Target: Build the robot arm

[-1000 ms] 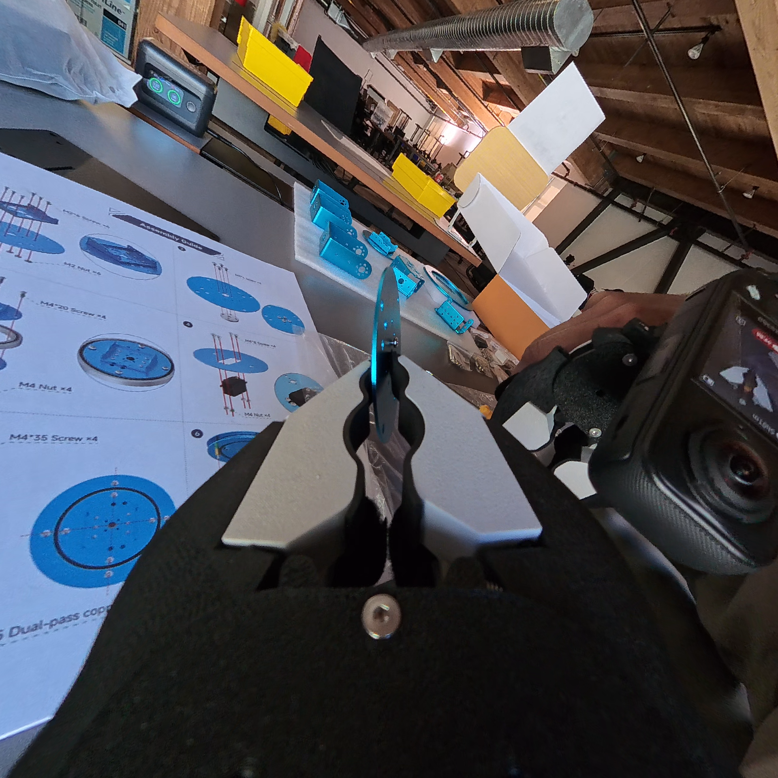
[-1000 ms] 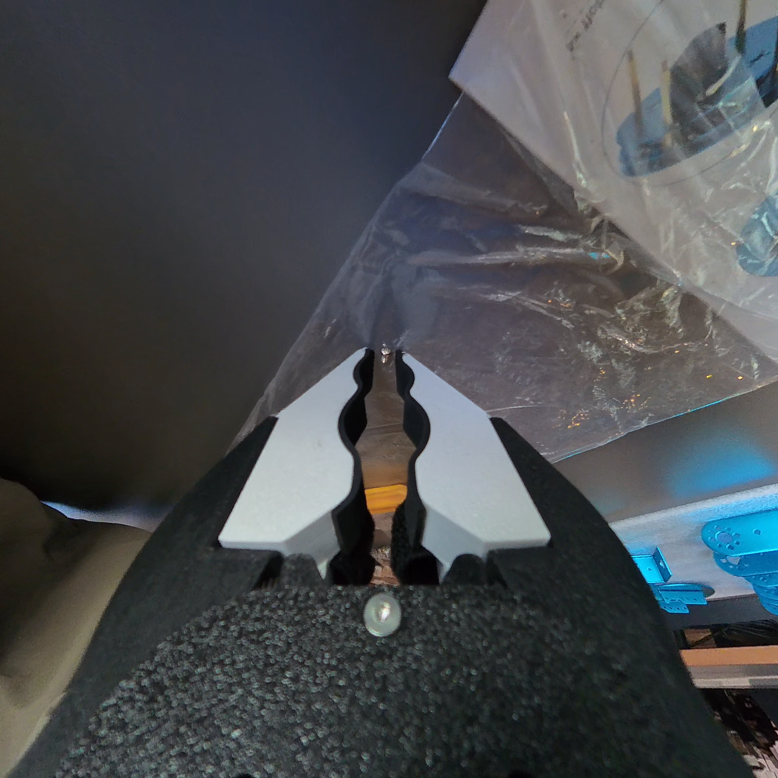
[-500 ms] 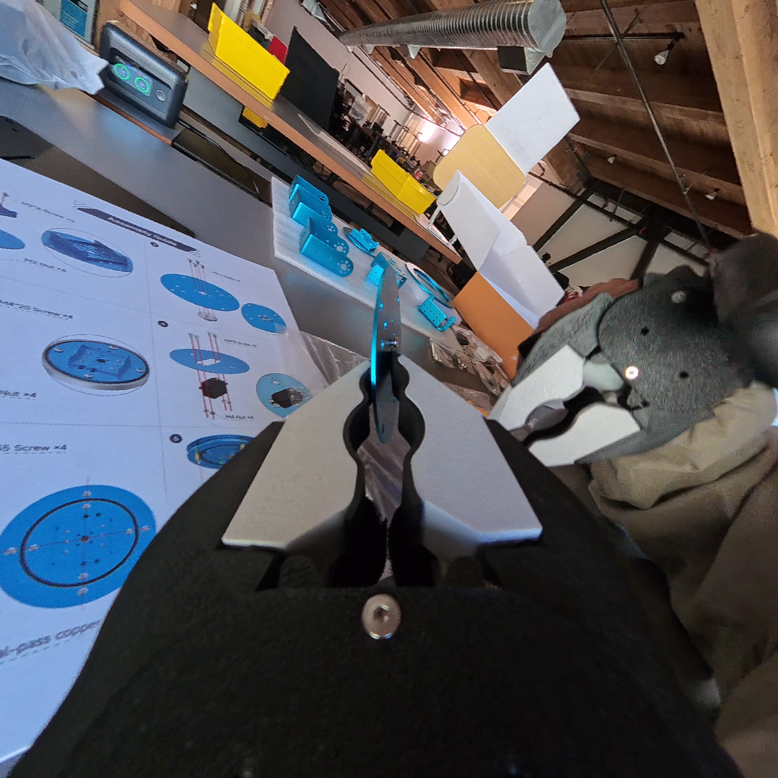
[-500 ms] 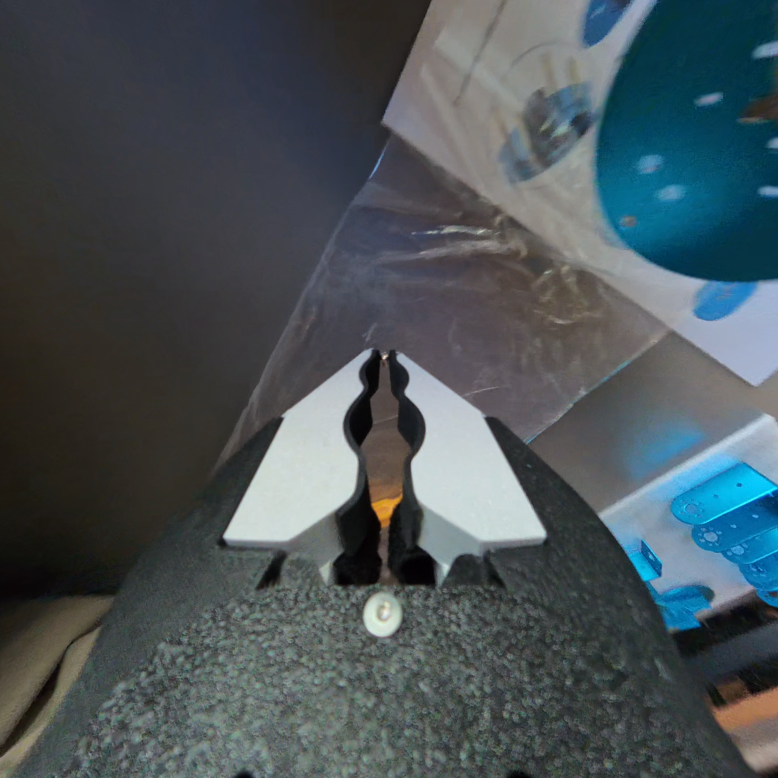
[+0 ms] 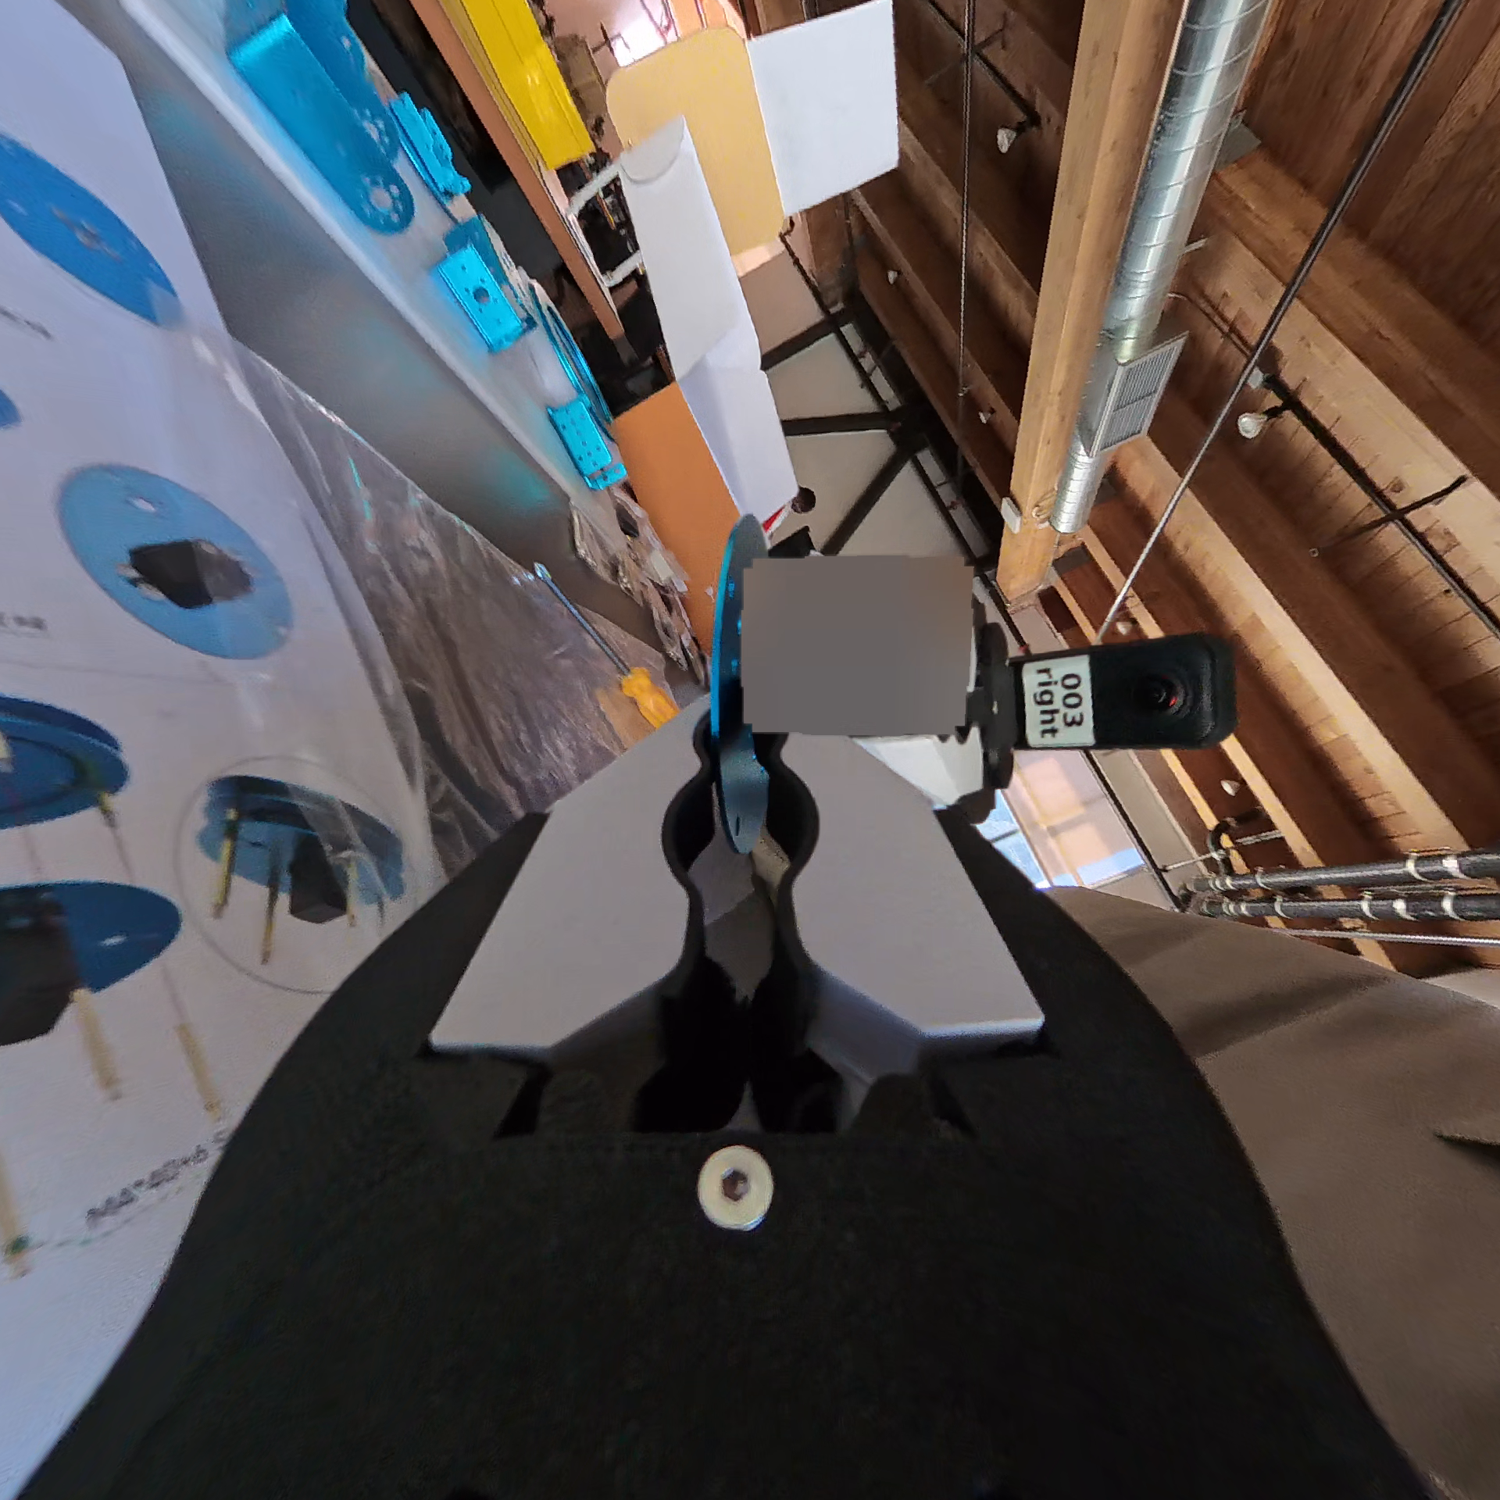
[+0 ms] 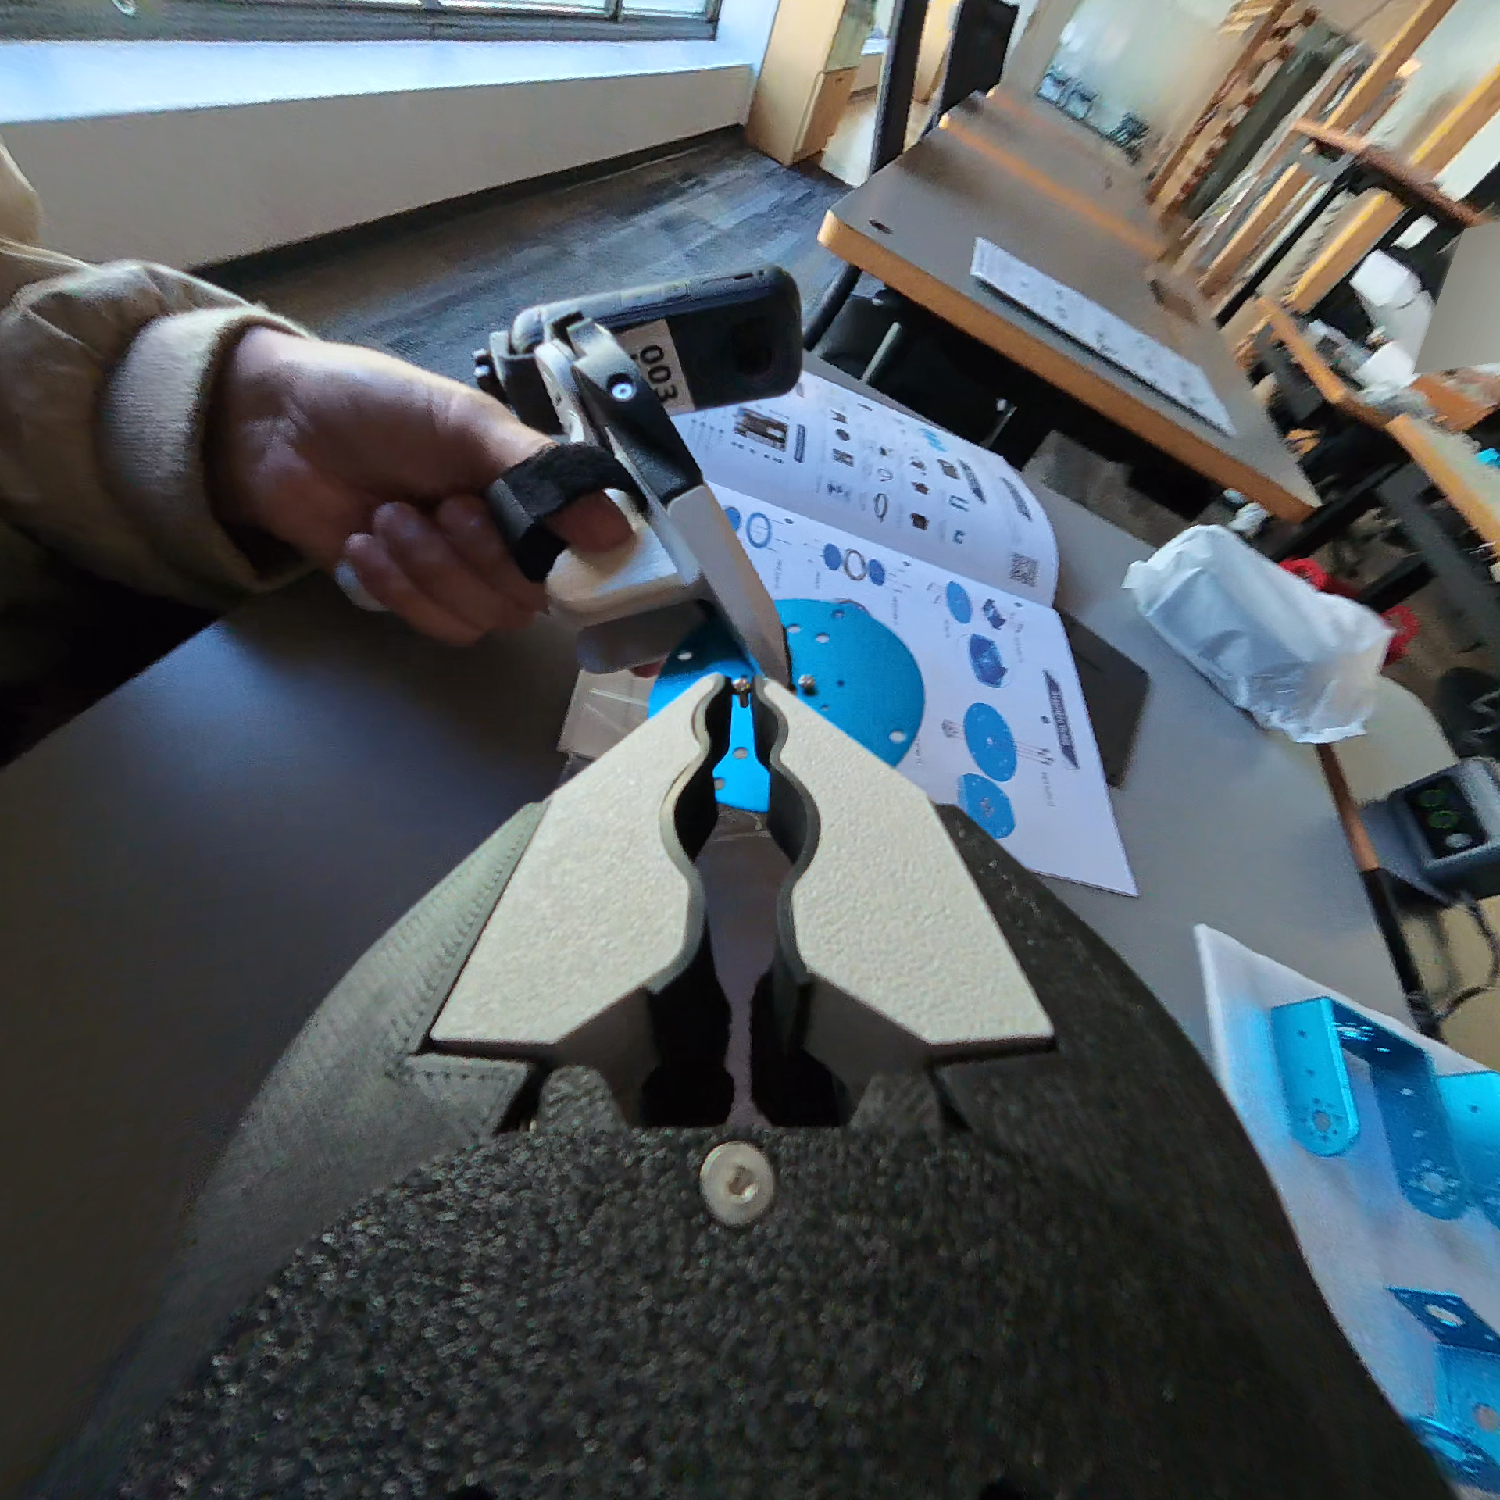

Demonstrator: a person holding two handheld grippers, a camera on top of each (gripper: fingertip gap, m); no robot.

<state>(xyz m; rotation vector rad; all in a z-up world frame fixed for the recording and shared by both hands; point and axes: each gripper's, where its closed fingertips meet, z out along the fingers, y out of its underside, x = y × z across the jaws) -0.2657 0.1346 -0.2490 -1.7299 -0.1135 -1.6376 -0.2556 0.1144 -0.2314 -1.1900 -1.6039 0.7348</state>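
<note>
My left gripper (image 5: 734,730) is shut on the rim of a round blue metal plate (image 5: 729,649) with several holes, held edge-on above the table. In the right wrist view the plate (image 6: 852,682) faces me, pinched by the left gripper (image 6: 763,657), which a hand (image 6: 365,479) holds. My right gripper (image 6: 740,686) is shut on a small silver screw (image 6: 740,688) at its very tips, right against the plate's face. A second screw head (image 6: 806,680) sits in the plate beside it. The right gripper's camera (image 5: 1136,698) shows just past the plate.
A printed assembly sheet (image 6: 933,519) lies under the plate, with a clear plastic bag (image 5: 487,633) and a yellow-handled screwdriver (image 5: 641,690) beside it. A white foam tray (image 6: 1266,1079) with blue brackets is at the right. A white wrapped bundle (image 6: 1250,625) and a black device (image 6: 1445,820) lie farther back. Both grippers' tips are close together, under 4 cm apart.
My right gripper has lifted off the plastic bag with the screw and swung round to face the blue plate. My left gripper has tilted, turning the plate toward it.
</note>
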